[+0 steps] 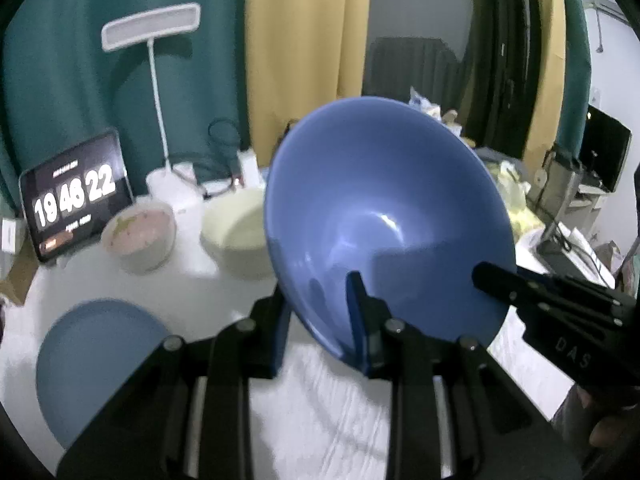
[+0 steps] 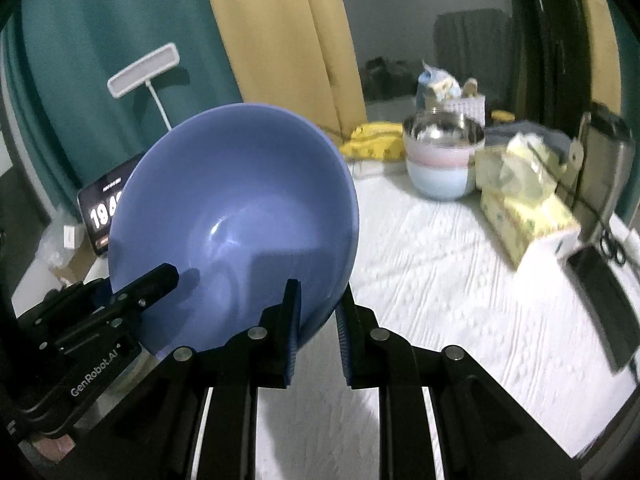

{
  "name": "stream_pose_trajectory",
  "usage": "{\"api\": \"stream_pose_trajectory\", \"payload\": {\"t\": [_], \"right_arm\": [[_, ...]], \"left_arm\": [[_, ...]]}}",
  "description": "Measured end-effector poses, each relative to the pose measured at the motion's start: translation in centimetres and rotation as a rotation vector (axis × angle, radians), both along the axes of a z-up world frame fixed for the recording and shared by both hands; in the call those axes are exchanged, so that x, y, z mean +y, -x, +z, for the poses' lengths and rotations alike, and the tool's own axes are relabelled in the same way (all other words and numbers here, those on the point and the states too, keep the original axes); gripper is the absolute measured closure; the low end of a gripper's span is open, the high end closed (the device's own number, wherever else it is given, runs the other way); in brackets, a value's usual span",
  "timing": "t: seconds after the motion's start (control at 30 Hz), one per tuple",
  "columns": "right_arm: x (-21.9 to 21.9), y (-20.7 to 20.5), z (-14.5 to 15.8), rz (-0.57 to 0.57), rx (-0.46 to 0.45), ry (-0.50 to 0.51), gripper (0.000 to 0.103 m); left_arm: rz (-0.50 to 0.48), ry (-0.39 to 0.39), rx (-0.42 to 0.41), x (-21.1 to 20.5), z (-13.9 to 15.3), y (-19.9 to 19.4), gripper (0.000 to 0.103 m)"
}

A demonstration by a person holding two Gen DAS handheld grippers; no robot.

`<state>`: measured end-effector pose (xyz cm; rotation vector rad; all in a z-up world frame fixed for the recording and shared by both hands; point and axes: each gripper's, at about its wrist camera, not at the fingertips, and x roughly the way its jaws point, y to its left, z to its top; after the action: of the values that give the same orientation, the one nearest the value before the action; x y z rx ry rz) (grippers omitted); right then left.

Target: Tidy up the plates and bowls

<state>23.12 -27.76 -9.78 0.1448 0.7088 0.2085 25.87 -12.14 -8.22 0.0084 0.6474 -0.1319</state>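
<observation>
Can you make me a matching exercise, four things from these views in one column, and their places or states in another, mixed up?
Things:
1. blue bowl
2. blue plate
3. steel bowl
4. tablet clock

States:
A. lying flat on the white cloth
B. leaning upright by the teal curtain
C. tilted, gripped at its rim from both sides
D. nested on stacked bowls

Pairs: 1-C, 2-A, 3-D, 4-B

The bowl (image 1: 384, 208) is plain blue; left of it, a cream bowl (image 1: 236, 232), a pink speckled bowl (image 1: 140, 236), a blue-grey plate (image 1: 96, 360).
</observation>
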Motion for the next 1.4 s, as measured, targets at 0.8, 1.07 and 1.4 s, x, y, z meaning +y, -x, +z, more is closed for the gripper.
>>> {"api": "stream_pose_trajectory", "payload": {"t": [0.8,1.07,1.4], "right_arm": [[3.0,2.1,-2.9,0.088,0.204,-0.017,0.081],[3.6,2.4,-1.7,0.098,0.213,-0.006,0.079],[3.6,2.3,-1.6,0.079,0.205,0.025,0.074]], "left_arm": [[0.016,0.076,0.257,3.3,-5.9,2.5,0.074],[-0.001,0.086,0.277,3.7,-5.4,3.0,0.072],[0.009,0.096,0.251,4.7,-4.6,3.7,0.056]]}}
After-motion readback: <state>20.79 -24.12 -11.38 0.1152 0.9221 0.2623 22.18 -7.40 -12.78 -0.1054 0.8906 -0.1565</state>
